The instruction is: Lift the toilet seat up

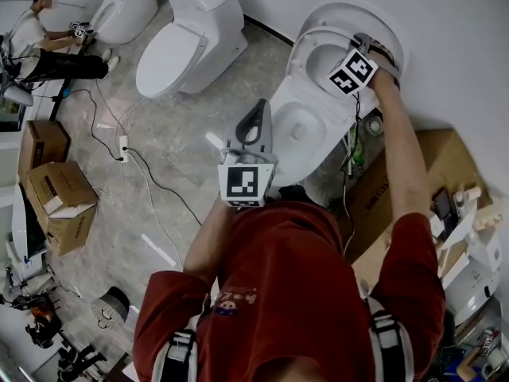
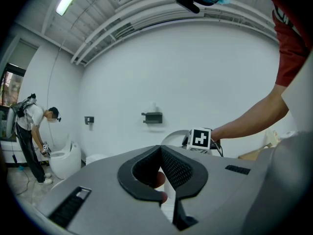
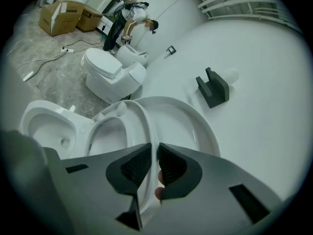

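**Right gripper** (image 3: 151, 148): your jaws are clamped on the rim of the toilet seat (image 3: 143, 115). The dark pads press on either face of the white ring, close to their tips. Bite: shallow.

**Toilet seat:** raised off the bowl (image 3: 49, 126) and steeply tilted. It stands just in front of the open lid (image 3: 198, 126), and a gap shows between the two. By my reading the lift is nearly complete, but the seat is not yet at rest against the lid.

**Left gripper** (image 2: 160, 150): jaws together, nothing between them. You hold it roughly level over the front of the bowl, idle.

**Surroundings:** a second toilet (image 3: 110, 75) stands beside this one. There is a dark bracket (image 3: 213, 88) on the wall, cardboard boxes (image 3: 61, 14) on the floor, and another person (image 3: 129, 18) working well apart from you.

**Hazards:**
- Slip. The rim looks smooth and glossy and the grip is near the pad tips. A twist of your wrist could let the seat slide out and drop onto the bowl.
- Early release. If you let go before the seat leans back past its balance point, it will likely fall shut.
- Over-push. Driving it hard would knock the seat into the lid.
- The left gripper sits in the path of a falling seat.
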A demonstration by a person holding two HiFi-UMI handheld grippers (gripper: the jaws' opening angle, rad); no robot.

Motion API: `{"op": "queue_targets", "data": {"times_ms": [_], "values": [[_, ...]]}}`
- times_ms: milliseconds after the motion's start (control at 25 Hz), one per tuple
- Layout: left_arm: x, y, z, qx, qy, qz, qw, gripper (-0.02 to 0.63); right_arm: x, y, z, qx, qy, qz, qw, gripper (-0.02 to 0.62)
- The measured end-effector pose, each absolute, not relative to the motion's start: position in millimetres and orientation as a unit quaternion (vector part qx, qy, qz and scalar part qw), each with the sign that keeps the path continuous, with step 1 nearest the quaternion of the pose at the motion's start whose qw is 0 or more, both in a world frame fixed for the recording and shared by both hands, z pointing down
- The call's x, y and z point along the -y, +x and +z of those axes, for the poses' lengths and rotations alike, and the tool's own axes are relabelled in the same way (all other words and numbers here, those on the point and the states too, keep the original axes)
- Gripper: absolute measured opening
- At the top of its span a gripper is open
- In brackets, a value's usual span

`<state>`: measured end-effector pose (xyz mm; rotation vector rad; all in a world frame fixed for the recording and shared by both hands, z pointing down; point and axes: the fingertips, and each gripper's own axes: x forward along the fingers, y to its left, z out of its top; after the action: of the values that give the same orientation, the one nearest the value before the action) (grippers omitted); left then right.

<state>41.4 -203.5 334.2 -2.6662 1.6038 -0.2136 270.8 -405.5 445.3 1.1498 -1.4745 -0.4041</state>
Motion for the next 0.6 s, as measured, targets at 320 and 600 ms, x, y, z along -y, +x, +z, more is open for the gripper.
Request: {"op": "queue_targets", "data": {"times_ms": [320, 600], "values": [[205.7, 42.0, 335.0, -0.511, -0.856, -0.071, 0.012, 0.011, 408.6, 270.8, 443.9, 0.625, 0.489, -0.174, 0.583, 0.048], [206.8, 36.2, 335.0, -0.523, -0.849, -0.071, 0.013, 0.011, 410.8, 272.6, 446.0, 0.625, 0.488, -0.180, 0.582, 0.048]]}}
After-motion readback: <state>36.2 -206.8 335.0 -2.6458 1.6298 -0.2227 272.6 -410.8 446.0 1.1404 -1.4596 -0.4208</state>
